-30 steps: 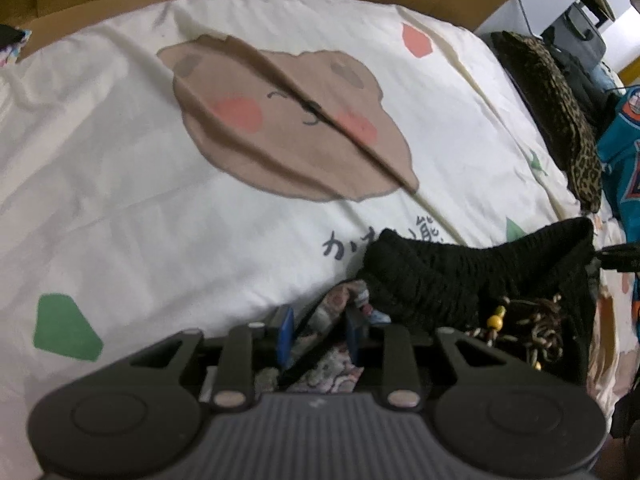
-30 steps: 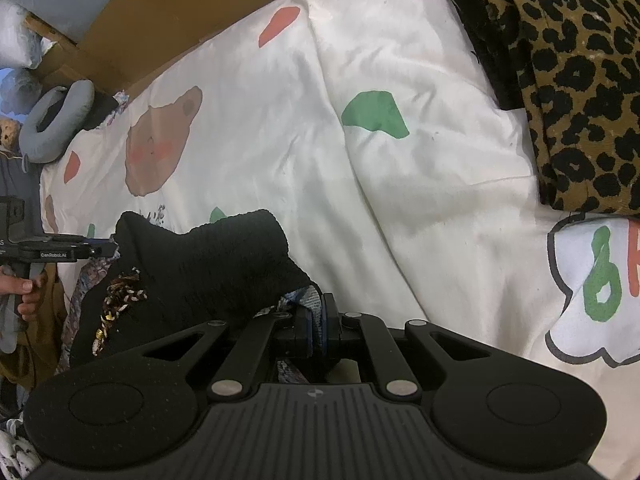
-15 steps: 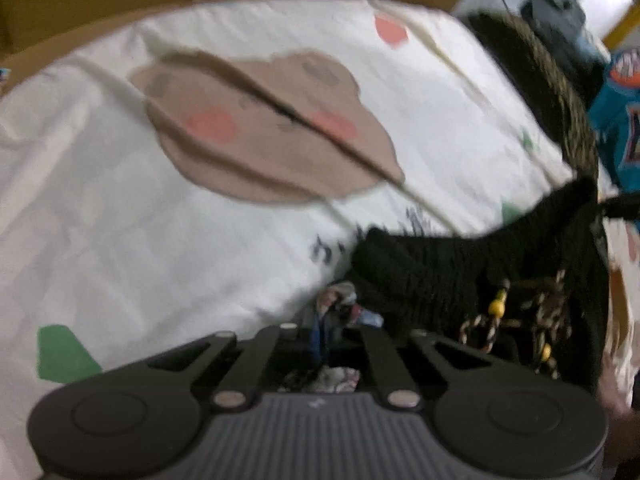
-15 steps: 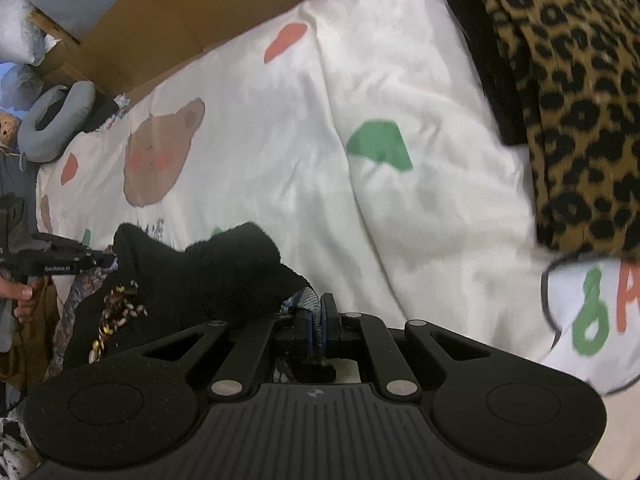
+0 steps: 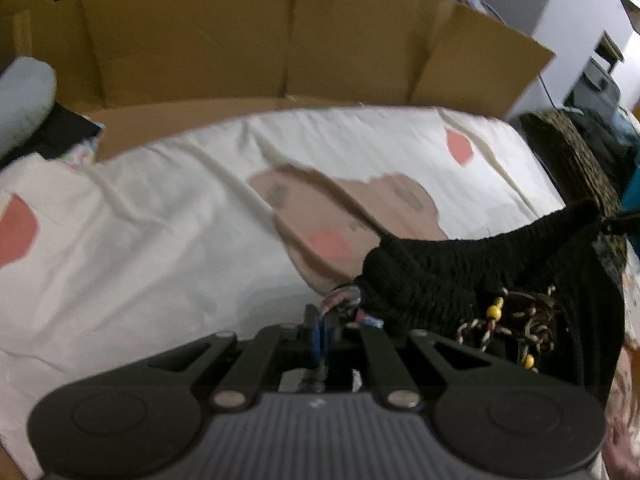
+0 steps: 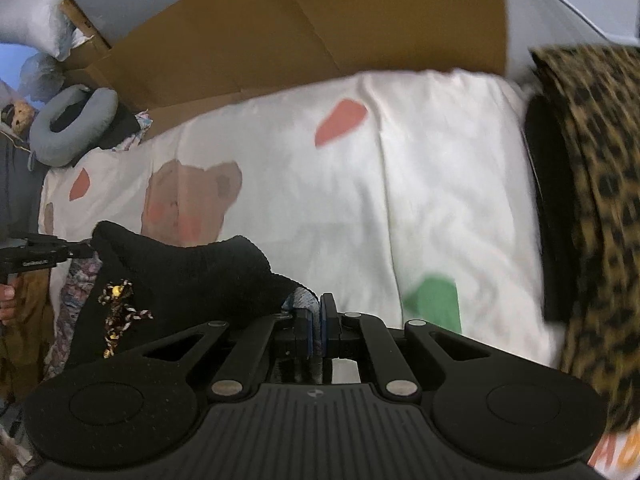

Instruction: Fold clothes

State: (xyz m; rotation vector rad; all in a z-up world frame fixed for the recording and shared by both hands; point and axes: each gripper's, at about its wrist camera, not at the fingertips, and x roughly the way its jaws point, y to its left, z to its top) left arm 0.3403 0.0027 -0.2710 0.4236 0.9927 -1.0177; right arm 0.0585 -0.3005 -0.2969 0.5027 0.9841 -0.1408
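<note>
— So why did you have both claws on that one garment [image 5: 460, 280]?

— Because a fold needs a straight edge first. My left claw [image 5: 322, 322] was clenched on one corner of the black knitted waistband, with a scrap of patterned cloth pinched between the blue pads [image 5: 316, 330]. My right claw [image 6: 320, 316] was clenched on the other corner, so the band hung stretched between them above the bed.

— And the beaded cord [image 5: 508, 328]?

— It dangled from the front of the waistband, loose, which I judged could snag if I laid the piece down carelessly.

— Why hold it up rather than flat?

— I reckoned the skirt part had to hang free below the band to shake out straight before it went down on the cream bear-print duvet [image 5: 160, 240]. That stretch of duvet was bare, so it suited as a landing spot.

— Anything in the way?

— A leopard-print blanket [image 6: 592, 200] lay along the far side, well apart from the band. Cardboard [image 5: 280, 48] stood behind the bed.
</note>
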